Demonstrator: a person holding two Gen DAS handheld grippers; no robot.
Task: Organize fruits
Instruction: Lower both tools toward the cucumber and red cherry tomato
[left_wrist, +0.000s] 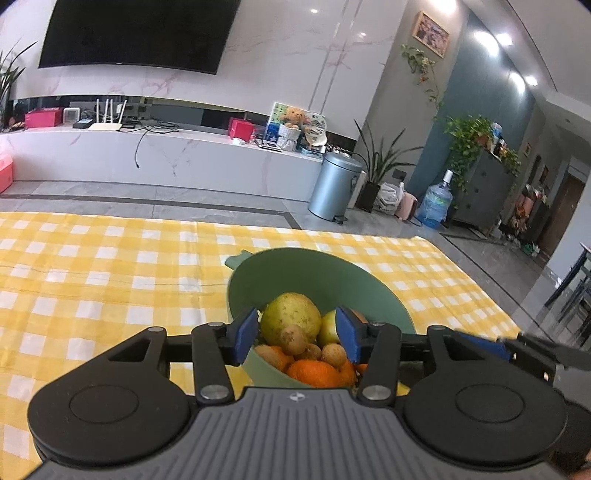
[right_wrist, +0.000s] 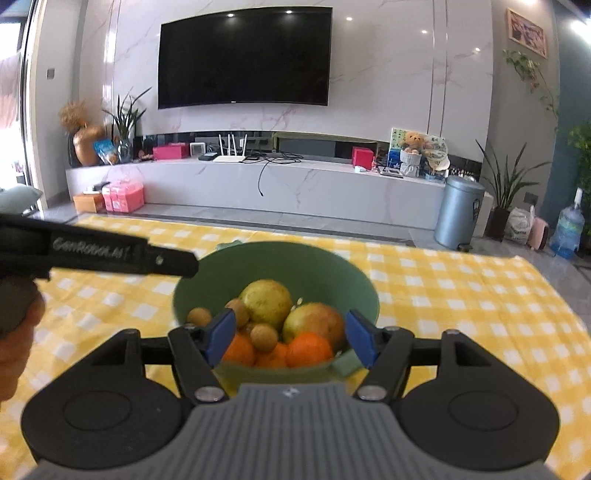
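Note:
A green bowl (left_wrist: 295, 273) (right_wrist: 280, 266) stands on the yellow checked tablecloth and holds fruit: a yellow-green pear (left_wrist: 291, 315) (right_wrist: 266, 301), a reddish-green apple (right_wrist: 314, 321), several oranges (left_wrist: 314, 371) (right_wrist: 309, 349) and several small brown longans (left_wrist: 293, 338) (right_wrist: 264, 336). My left gripper (left_wrist: 297, 338) is open, its blue pads either side of the fruit over the bowl's near rim. My right gripper (right_wrist: 291, 341) is open and empty, hovering at the bowl's near rim. The left gripper's black body (right_wrist: 92, 254) shows at the left of the right wrist view.
The checked tablecloth (left_wrist: 92, 266) (right_wrist: 461, 295) spreads around the bowl on both sides. Its far edge runs just behind the bowl. Beyond are a grey floor, a marble TV bench, a metal bin (left_wrist: 334, 186) and a water jug (left_wrist: 436, 203).

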